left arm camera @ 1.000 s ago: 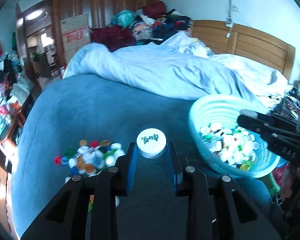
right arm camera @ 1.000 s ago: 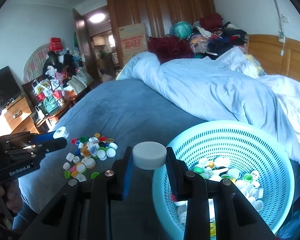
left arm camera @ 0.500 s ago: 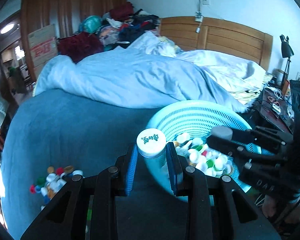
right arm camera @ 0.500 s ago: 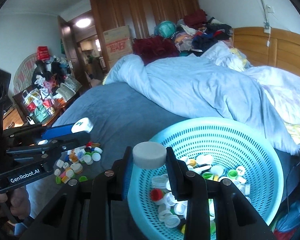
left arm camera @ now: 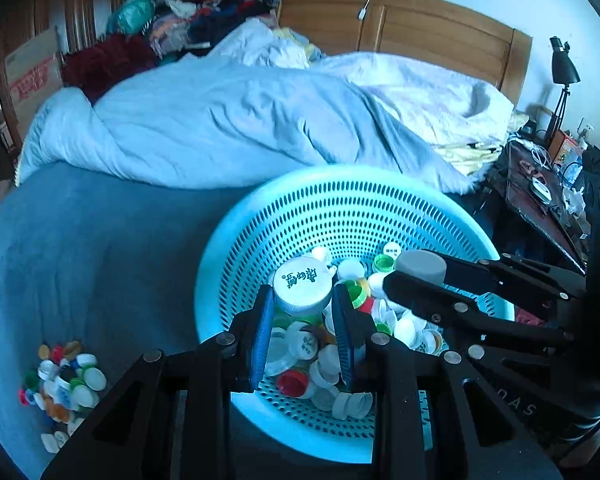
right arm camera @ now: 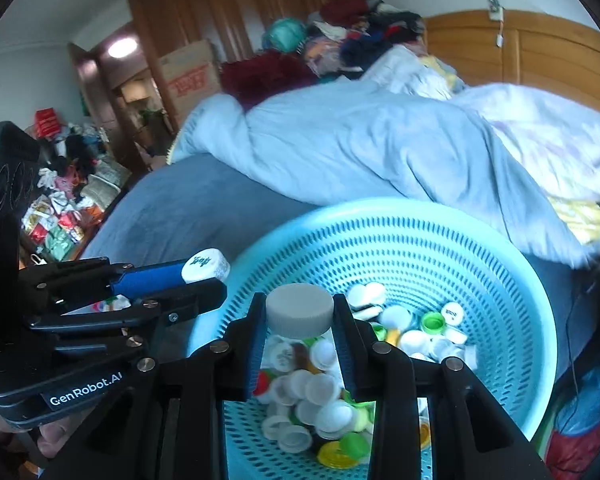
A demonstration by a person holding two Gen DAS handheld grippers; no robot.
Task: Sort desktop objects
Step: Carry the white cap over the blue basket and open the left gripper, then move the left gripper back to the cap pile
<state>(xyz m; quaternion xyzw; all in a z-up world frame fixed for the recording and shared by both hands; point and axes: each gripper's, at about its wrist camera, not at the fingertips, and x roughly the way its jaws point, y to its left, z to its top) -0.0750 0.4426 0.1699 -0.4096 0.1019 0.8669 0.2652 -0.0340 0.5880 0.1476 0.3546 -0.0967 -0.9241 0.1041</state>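
Note:
My left gripper (left arm camera: pixel 302 300) is shut on a white printed bottle cap (left arm camera: pixel 300 282) and holds it over the light blue perforated basket (left arm camera: pixel 340 196). My right gripper (right arm camera: pixel 300 316) is shut on a plain grey-white cap (right arm camera: pixel 300 310), also above the basket (right arm camera: pixel 512 288). The basket holds several caps (right arm camera: pixel 320 392). In the left wrist view the right gripper (left arm camera: pixel 420 270) reaches in from the right with its cap. In the right wrist view the left gripper (right arm camera: pixel 206 270) sits at the basket's left rim. A pile of loose caps (left arm camera: pixel 62 380) lies on the blue bedspread at lower left.
The basket rests on a bed with a dark blue cover (left arm camera: pixel 80 240). A rumpled light blue duvet (left arm camera: pixel 228 128) lies behind it. A cluttered side table (left arm camera: pixel 540 196) with a black lamp (left arm camera: pixel 562 68) stands at right. A wooden headboard (left arm camera: pixel 420 28) is at the back.
Both grippers have moved right from the cap pile to above the basket, each still holding its cap. They have come closer together over the basket's inside.

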